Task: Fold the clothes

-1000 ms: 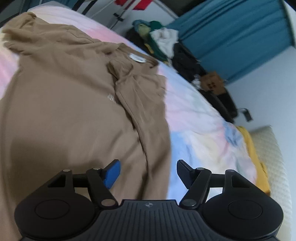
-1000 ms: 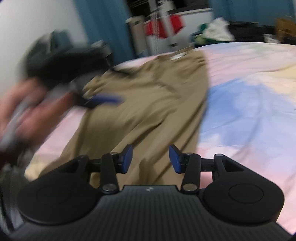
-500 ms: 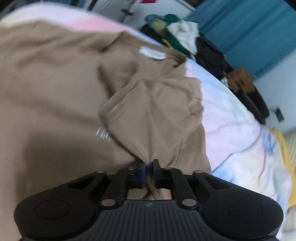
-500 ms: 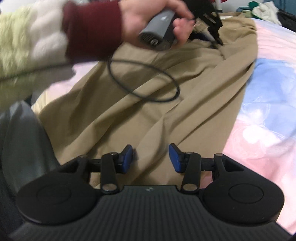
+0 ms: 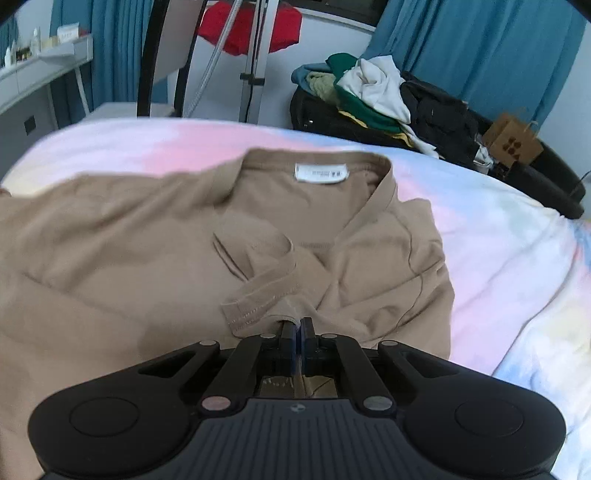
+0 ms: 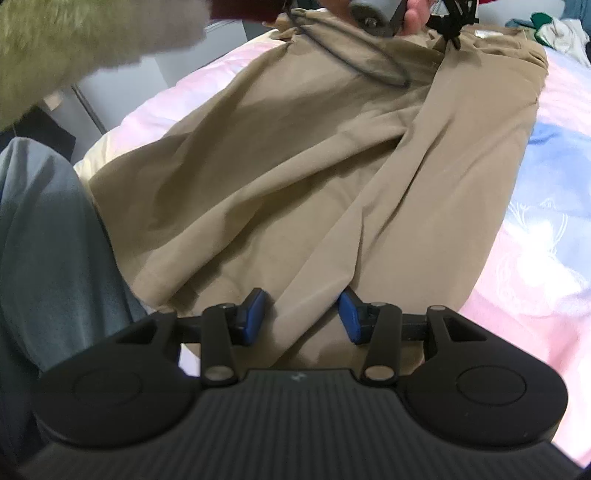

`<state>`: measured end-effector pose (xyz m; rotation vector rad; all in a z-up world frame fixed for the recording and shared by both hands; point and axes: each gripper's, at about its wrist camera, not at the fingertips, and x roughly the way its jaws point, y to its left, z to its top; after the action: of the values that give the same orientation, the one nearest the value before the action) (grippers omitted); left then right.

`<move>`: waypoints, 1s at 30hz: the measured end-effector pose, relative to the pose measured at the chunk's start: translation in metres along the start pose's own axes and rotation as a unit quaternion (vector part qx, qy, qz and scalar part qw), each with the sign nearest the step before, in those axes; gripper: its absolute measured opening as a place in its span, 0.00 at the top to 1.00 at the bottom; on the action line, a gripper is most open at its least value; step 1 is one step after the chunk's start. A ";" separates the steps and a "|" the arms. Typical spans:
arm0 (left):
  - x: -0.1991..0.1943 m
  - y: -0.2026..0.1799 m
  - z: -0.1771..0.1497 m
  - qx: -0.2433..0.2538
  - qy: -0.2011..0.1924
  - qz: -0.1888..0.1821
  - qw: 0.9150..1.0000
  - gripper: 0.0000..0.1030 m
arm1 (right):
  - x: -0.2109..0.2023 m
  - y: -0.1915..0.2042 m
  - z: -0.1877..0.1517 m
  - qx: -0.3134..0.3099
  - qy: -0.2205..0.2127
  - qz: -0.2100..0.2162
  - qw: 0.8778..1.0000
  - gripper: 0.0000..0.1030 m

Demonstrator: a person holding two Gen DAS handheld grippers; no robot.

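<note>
A tan T-shirt (image 5: 122, 258) lies spread on the bed, collar and white label (image 5: 320, 172) at the far side. My left gripper (image 5: 297, 326) is shut on a fold of the shirt's sleeve, whose hemmed cuff (image 5: 258, 299) bunches just ahead of the pads. In the right wrist view the same shirt (image 6: 295, 166) runs away from me; my right gripper (image 6: 301, 314) is open over its near hem, a ridge of cloth between the blue pads (image 6: 255, 314). The left gripper (image 6: 448, 22) shows at the top there.
The bed has a pastel pink and blue cover (image 5: 509, 258). A pile of clothes on a dark bag (image 5: 373, 96) and a cardboard box (image 5: 511, 138) stand behind the bed. A person's arm (image 6: 92, 40) and leg in blue trousers (image 6: 44, 229) are at the left.
My left gripper closed on the sleeve and carried it toward the collar. My right gripper stayed open at the hem and moved slightly closer to the cloth.
</note>
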<state>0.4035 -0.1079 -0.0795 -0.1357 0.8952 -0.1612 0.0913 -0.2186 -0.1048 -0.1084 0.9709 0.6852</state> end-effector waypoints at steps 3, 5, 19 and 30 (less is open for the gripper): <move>-0.008 0.009 -0.012 0.007 -0.010 -0.019 1.000 0.90 | -0.003 -0.003 -0.001 0.004 -0.005 0.006 1.000 0.55; -0.019 0.014 -0.021 0.022 -0.025 -0.033 0.999 0.77 | -0.008 -0.007 -0.002 0.007 -0.014 0.008 1.000 0.55; -0.235 0.038 -0.160 0.153 -0.140 -0.029 0.978 0.19 | -0.044 -0.012 0.001 0.060 -0.083 -0.088 0.991 0.55; -0.320 0.077 -0.239 0.133 -0.208 -0.032 0.969 0.00 | -0.089 0.000 -0.003 0.162 -0.227 -0.211 0.937 0.49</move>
<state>0.0255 0.0183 0.0029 0.0517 0.4443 -0.2979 0.0557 -0.2631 -0.0362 0.1275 0.5726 0.1330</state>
